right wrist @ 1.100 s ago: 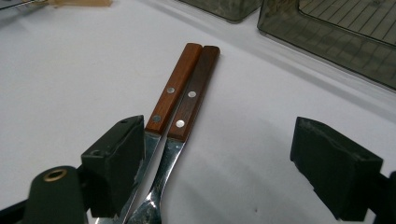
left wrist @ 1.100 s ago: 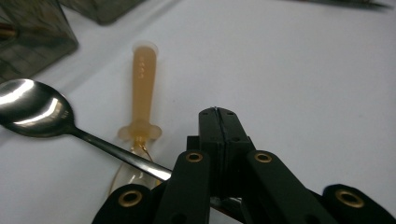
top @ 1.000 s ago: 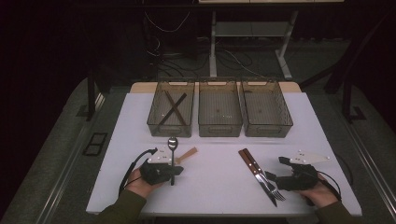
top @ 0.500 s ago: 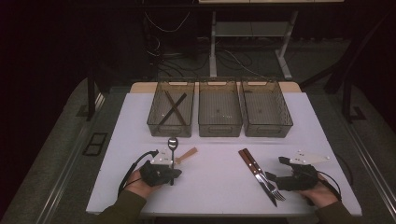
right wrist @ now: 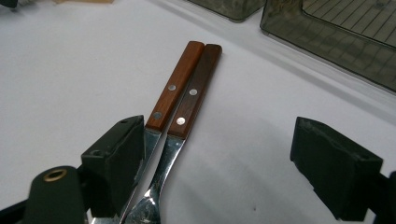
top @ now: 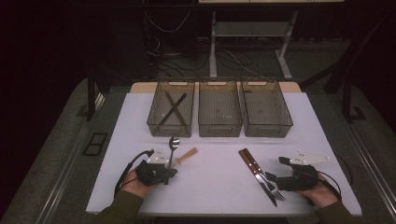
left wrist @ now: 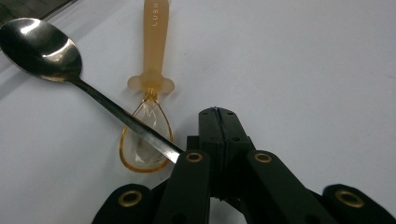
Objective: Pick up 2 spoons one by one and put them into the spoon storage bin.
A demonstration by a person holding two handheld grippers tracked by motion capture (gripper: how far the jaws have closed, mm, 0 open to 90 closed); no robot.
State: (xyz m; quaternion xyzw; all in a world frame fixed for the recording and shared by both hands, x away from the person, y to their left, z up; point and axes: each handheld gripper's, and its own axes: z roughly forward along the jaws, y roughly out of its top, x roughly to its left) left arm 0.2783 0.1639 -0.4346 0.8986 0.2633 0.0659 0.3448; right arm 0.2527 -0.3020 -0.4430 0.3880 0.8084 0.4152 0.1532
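Spoon (left wrist: 42, 46): steel, lying on the counter (top: 219, 196) at lower left of the high view; bowl toward the bins, handle end running back to the left gripper; in the left gripper view crosses from upper left down to centre, over the clear spoon's bowl.
Left gripper (left wrist: 219, 122): jaws fully closed, pads pressed together; spoon handle vanishes at the left jaw's edge, cannot tell whether pinched or just tucked beside it.
Clear spoon (left wrist: 150, 79): amber plastic, just beside the steel one, handle pointing to the top of the left gripper view.
Knife (right wrist: 173, 88): reddish wooden handle, lower right of the high view, touching the fork along its length.
Fork (right wrist: 190, 103): darker handle, tines near the bottom edge of the right gripper view.
Right gripper (right wrist: 219, 158): jaws wide apart, gripping nothing; fork and knife blade lie between, close to the left jaw.
Bins (top: 219, 112): three in a row at upper centre; left one holds two crossed dark sticks (top: 172, 108).
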